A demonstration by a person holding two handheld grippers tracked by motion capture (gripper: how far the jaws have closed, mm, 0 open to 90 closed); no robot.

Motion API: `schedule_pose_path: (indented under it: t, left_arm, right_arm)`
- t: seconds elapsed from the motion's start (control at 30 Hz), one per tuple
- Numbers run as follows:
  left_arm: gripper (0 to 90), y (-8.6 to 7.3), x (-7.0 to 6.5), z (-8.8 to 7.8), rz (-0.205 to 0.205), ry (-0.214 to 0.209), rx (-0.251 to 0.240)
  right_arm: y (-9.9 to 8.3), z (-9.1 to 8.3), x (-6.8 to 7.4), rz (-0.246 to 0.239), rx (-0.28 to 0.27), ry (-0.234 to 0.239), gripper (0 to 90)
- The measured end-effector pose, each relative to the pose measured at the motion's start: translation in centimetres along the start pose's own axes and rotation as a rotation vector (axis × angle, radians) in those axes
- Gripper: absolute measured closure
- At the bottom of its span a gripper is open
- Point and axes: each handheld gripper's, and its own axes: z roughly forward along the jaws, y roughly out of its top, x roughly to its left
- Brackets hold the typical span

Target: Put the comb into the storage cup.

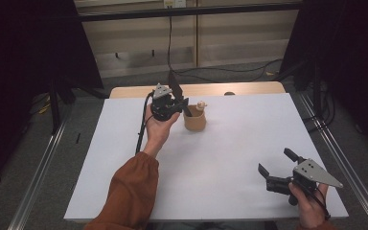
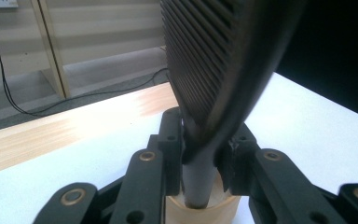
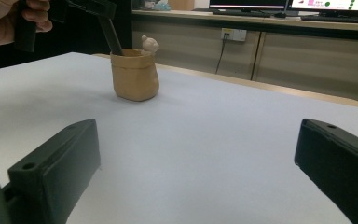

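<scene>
Table (image 1: pixel 249 143) open everywhere; only obstacle: cup (image 1: pixel 194 120) w/ comb (image 1: pixel 177 93)

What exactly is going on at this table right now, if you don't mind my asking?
A person is working with a handheld gripper in each hand. The left gripper has its jaws shut on the handle of a black comb, whose lower end stands inside a small tan pot with a little figure on its rim. The right gripper waits near the front right of the white table, jaws open and holding nothing.
</scene>
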Motion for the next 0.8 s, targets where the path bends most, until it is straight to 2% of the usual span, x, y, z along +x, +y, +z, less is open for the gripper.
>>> schedule_pose_path:
  t: [0.27, 0.7, 0.8]
  left_arm:
    - [73.2, -0.14, 0.18, -0.14, -0.012, 0.013, -0.002]
    - [73.2, -0.42, 0.09, 0.36, 0.006, 0.018, 0.002]
    - [73.2, -0.57, 0.14, 0.56, -0.009, 0.019, -0.001]
  right_arm:
    - [-0.05, 0.02, 0.02, -0.006, 0.010, -0.001, 0.0]
    - [-0.07, 0.06, 0.04, -0.006, 0.009, 0.000, 0.0]
    - [-0.07, 0.04, 0.07, -0.005, 0.008, 0.001, 0.0]
